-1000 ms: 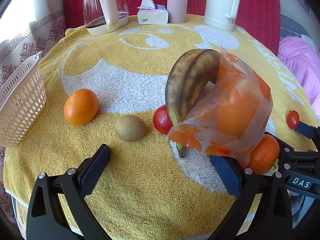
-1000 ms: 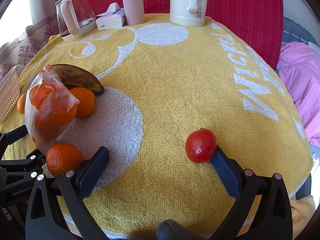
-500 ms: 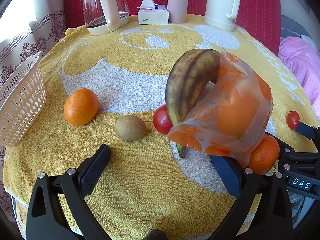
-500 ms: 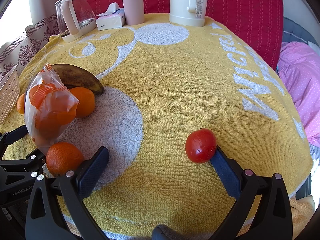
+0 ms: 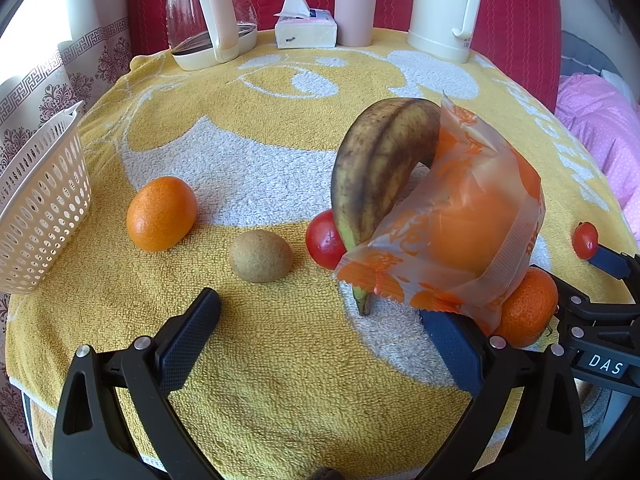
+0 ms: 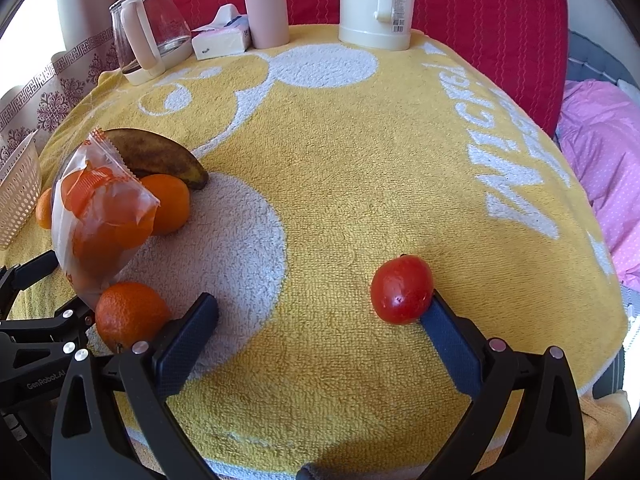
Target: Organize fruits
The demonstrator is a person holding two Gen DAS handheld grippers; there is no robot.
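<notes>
Fruit lies on a yellow towel. In the left wrist view a loose orange (image 5: 161, 213), a kiwi (image 5: 261, 256), a red tomato (image 5: 325, 239), a brown banana (image 5: 380, 164), a bagged orange (image 5: 460, 224) and another orange (image 5: 526, 307) sit ahead of my open left gripper (image 5: 320, 324). Its right finger lies under the bag's edge. In the right wrist view a second tomato (image 6: 401, 289) rests against the right fingertip of my open right gripper (image 6: 320, 320). The bagged orange (image 6: 102, 216) and an orange (image 6: 130, 316) are at its left.
A white perforated basket (image 5: 40, 216) stands at the table's left edge. At the back stand a glass kettle (image 5: 208, 12), a tissue pack (image 5: 306, 32), a pink flask (image 5: 356, 2) and a cream jug (image 5: 444, 8). Pink bedding (image 6: 600, 152) lies beyond the right edge.
</notes>
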